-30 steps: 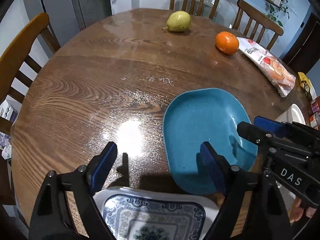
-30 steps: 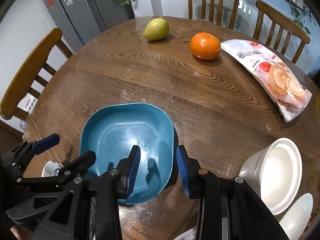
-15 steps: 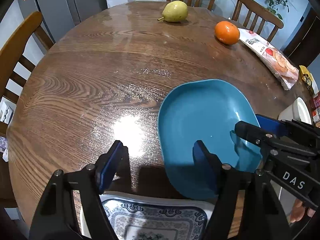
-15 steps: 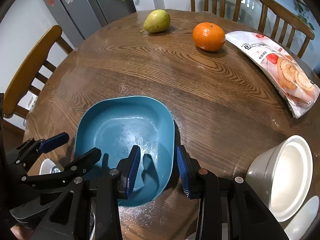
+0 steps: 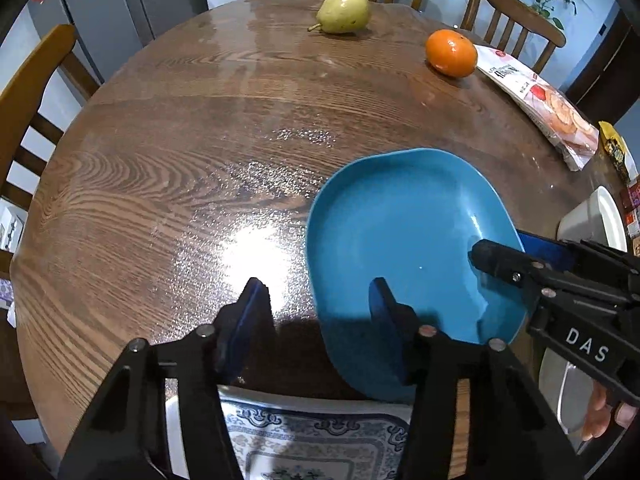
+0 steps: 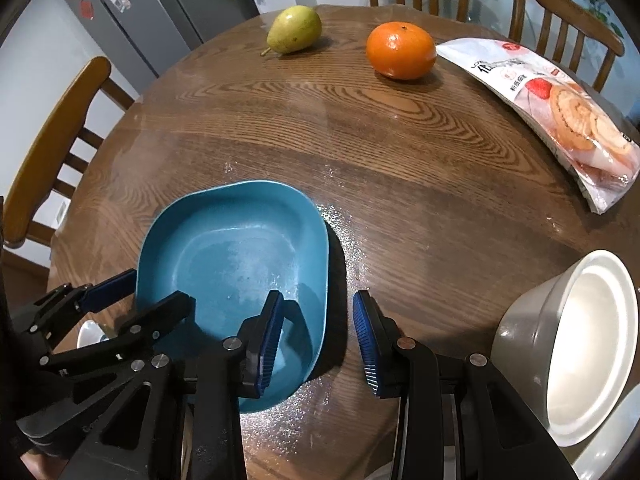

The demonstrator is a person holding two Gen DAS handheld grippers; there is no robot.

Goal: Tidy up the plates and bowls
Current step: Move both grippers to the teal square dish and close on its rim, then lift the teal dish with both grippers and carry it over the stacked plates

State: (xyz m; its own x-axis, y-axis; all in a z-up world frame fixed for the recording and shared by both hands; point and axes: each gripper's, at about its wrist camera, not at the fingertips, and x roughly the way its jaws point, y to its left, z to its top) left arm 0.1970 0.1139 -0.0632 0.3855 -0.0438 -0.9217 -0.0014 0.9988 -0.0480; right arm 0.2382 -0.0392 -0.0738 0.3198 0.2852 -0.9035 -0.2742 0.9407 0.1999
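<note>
Left claw: jaws part-way apart and closing. Its right finger sits inside the blue plate, its left finger outside over bare wood, so the plate's near-left rim lies between them. Pads not pressing the rim; gap visible on the outer side.

Right claw: jaws at a narrow gap, straddling the plate's right rim. Left pad inside the plate, right pad outside over the counter. Cannot tell whether the pads actually pinch the rim; clear wood shows between the rim and the outer pad, so read as not gripping.

Blue plate: rounded-square, at about 6 o'clock on the round wooden counter, near the edge. Whether it rests flat or is tipped, cannot tell.

Other ware: patterned blue-and-white plate at the near edge below the left claw, partly hidden by it. White bowl at 4 o'clock in the right wrist view, tilted on its side, well apart from the blue plate.

Far side: pear at 11 o'clock, orange at 12 o'clock, snack bag at 2 o'clock, just beside the orange.
</note>
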